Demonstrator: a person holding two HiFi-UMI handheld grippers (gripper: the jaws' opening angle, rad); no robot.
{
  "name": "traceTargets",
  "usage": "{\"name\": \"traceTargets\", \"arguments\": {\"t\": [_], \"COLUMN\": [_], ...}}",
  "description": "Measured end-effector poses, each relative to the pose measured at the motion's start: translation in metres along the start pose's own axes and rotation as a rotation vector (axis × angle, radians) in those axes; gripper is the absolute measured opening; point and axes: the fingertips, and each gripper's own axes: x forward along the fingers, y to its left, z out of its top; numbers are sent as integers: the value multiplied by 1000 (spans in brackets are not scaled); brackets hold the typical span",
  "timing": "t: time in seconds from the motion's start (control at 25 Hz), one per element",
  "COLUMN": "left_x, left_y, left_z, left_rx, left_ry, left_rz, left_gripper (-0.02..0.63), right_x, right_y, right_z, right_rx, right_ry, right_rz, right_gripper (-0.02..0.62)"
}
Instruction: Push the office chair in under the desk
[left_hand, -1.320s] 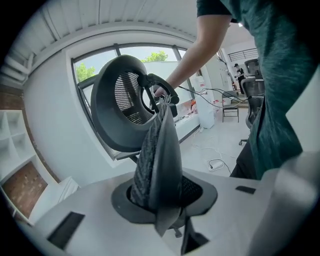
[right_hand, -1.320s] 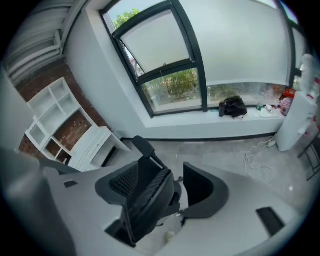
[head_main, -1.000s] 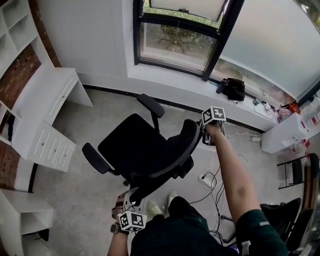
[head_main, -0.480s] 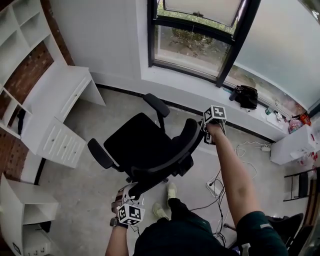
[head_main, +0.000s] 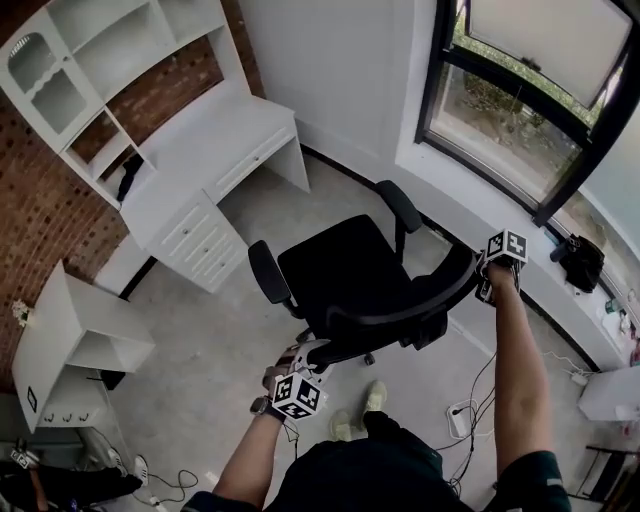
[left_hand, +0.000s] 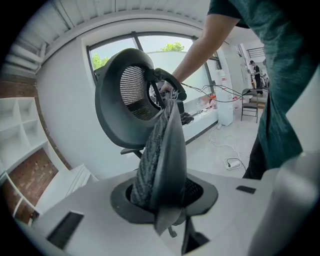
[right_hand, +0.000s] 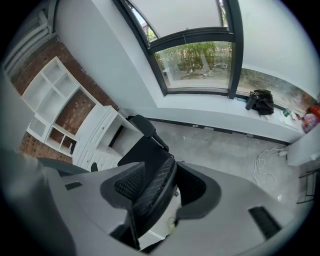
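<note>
The black office chair (head_main: 350, 275) stands on the floor, its seat facing the white desk (head_main: 215, 140) at upper left. My left gripper (head_main: 308, 355) is shut on the lower left end of the mesh backrest (head_main: 400, 312). In the left gripper view the backrest edge (left_hand: 167, 145) sits pinched in the left gripper (left_hand: 162, 200). My right gripper (head_main: 486, 285) grips the backrest's right end. The right gripper view shows the right gripper (right_hand: 150, 197) with the mesh edge (right_hand: 152, 182) between its jaws, and the desk (right_hand: 100, 125) beyond the seat (right_hand: 142, 155).
A white drawer unit (head_main: 200, 245) fills the desk's right side, with hutch shelves (head_main: 110, 60) above. A low white shelf unit (head_main: 70, 340) stands at left. A power strip (head_main: 460, 415) and cables lie on the floor right of my feet (head_main: 375, 397). A black bag (head_main: 580, 262) sits on the window sill.
The chair and I have turned toward the desk, which now shows larger and closer at upper left. Both grippers have stayed on the backrest ends.
</note>
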Motion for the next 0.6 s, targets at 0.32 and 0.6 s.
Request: {"name": "traceTargets", "arguments": {"t": [0.32, 0.6], "left_x": [42, 76], "left_y": [49, 88], "left_z": [10, 19], "left_rx": [-36, -62], "left_ry": [33, 46], "left_rz": [34, 59], "left_gripper": [112, 112], "right_x": [37, 66], "right_y": [19, 38], "right_z": [74, 133], "right_rx": [-52, -87], "right_ry": [14, 20], "right_rz": [17, 38], "right_gripper": [181, 184]}}
